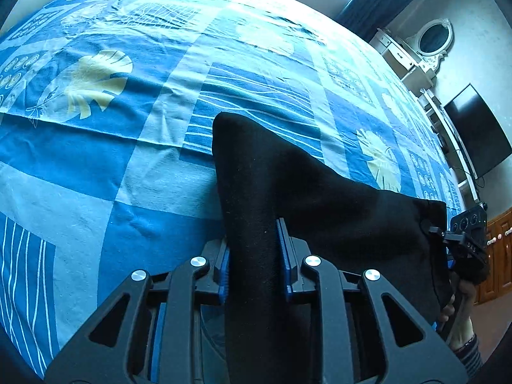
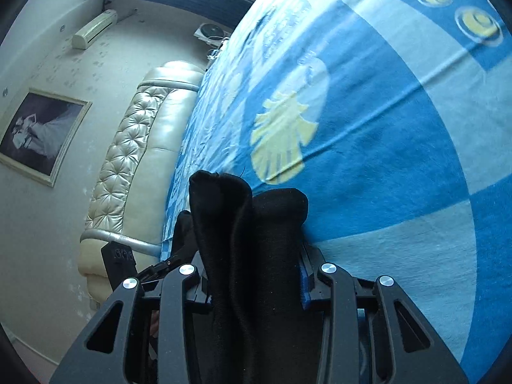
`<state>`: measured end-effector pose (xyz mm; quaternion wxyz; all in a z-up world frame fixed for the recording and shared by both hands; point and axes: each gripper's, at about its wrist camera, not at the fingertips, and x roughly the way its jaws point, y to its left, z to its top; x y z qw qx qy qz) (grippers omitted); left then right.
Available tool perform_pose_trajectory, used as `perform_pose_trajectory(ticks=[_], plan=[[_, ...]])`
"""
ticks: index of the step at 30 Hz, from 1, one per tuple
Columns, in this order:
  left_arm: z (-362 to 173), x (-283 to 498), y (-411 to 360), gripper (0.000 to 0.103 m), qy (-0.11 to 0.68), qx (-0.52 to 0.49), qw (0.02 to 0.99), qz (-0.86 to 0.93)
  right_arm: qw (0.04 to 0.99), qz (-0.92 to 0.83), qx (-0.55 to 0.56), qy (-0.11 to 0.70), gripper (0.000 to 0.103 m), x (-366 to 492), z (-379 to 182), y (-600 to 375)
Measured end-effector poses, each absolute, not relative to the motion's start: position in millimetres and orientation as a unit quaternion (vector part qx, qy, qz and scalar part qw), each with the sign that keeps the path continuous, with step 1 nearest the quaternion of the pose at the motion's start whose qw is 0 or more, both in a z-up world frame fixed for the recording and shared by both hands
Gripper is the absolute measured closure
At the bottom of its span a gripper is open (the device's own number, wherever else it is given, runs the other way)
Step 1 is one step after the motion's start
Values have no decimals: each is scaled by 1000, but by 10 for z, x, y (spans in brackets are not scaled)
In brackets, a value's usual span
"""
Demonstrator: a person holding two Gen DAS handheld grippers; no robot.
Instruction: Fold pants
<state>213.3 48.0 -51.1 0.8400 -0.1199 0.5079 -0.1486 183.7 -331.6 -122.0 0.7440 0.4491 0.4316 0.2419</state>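
Black pants (image 1: 320, 192) hang lifted above a blue patterned bed cover (image 1: 96, 160). In the left wrist view my left gripper (image 1: 252, 256) is shut on a thick fold of the black cloth, its blue pads pressed on both sides. The cloth stretches right to the right gripper's black body (image 1: 470, 233), which holds the far edge, with a hand (image 1: 457, 307) below it. In the right wrist view my right gripper (image 2: 252, 275) is shut on a bunched double roll of the pants (image 2: 243, 211) over the bed cover (image 2: 384, 160). The cloth hides both grippers' fingertips.
A cream tufted headboard (image 2: 134, 160) lines the bed's far side, with a framed picture (image 2: 38, 134) and an air conditioner (image 2: 92, 28) on the wall. A white dresser with an oval mirror (image 1: 432, 41), a dark screen (image 1: 476, 131) and wooden cabinets (image 1: 499, 256) stand beyond the bed.
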Motion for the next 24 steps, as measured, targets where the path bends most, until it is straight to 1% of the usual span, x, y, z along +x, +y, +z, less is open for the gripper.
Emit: perform_pose_trajectory(ticks=[3, 9, 22, 23, 24], plan=[[-530, 2134, 446, 76, 502, -102, 846, -144, 743, 243, 450, 431, 66, 1829, -1242, -3327], [-568, 2151, 471, 73, 497, -104, 849, -147, 740, 247, 457, 427, 67, 1826, -1290, -3347], [-591, 2156, 502, 70, 497, -110, 847, -152, 739, 256, 462, 418, 67, 1838, -1266, -3331], [-591, 2152, 501, 66, 498, -110, 847, -151, 737, 257, 464, 418, 66, 1837, -1264, -3331], [-590, 2156, 513, 57, 500, -110, 846, -149, 735, 259, 468, 417, 63, 1836, -1264, -3337]])
